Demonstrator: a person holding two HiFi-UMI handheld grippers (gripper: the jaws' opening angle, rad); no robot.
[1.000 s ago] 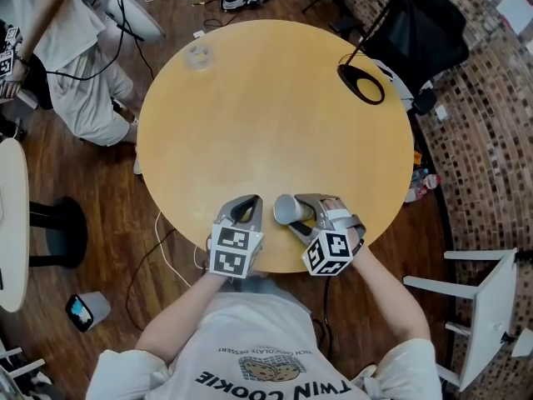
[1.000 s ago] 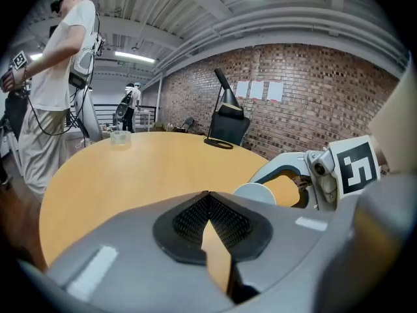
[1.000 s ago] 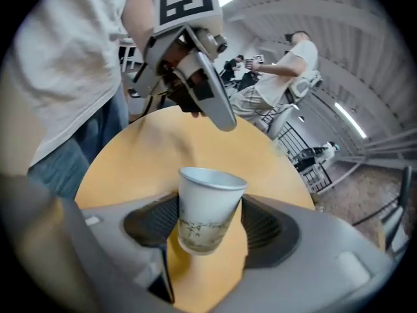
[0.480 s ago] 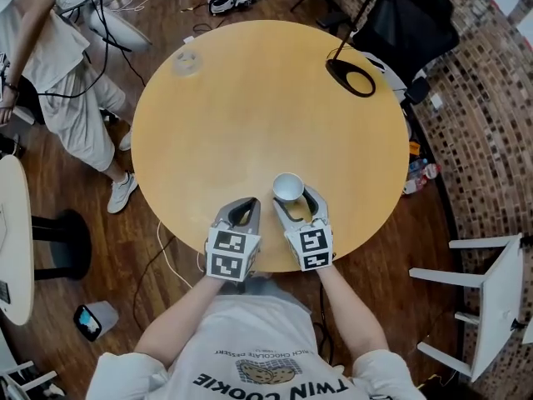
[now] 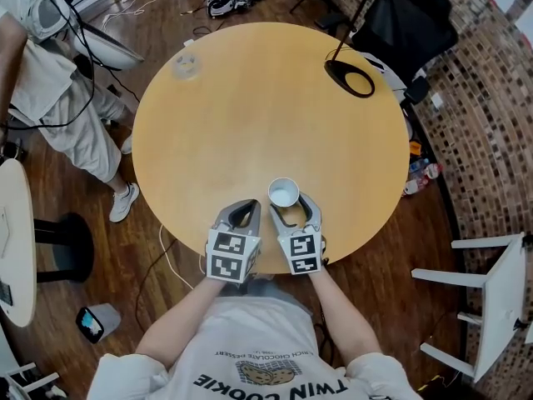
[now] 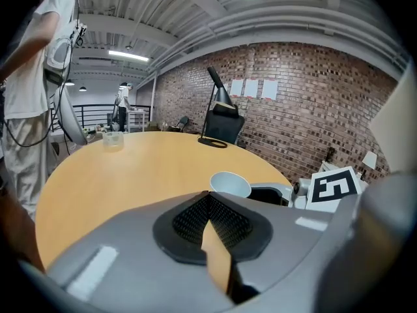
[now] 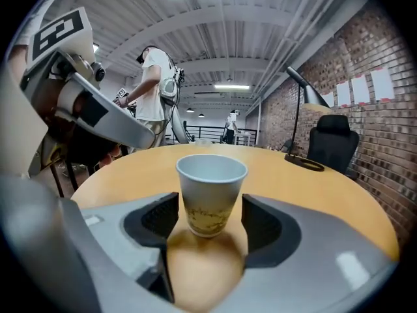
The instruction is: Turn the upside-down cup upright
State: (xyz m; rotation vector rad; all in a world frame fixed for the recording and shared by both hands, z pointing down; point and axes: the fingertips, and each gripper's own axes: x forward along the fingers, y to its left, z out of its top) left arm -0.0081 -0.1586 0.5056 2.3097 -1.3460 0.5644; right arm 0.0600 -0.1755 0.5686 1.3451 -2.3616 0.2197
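Head view: the cup stands mouth-up on the round table near its front edge, at the tips of the right gripper, with the left gripper just beside it.

Left gripper view: its jaws are pressed together on nothing, and the cup shows off to the right.

Right gripper view: the jaws are spread with the cup between them and a gap on each side. Brown print marks the cup's lower wall.

Cup upright, jaws let go.
The cup goes from lying sideways in the right gripper to standing mouth-up near the table edge at 6 o'clock; the gripper rolls level and its jaws spread clear of the cup's sides.
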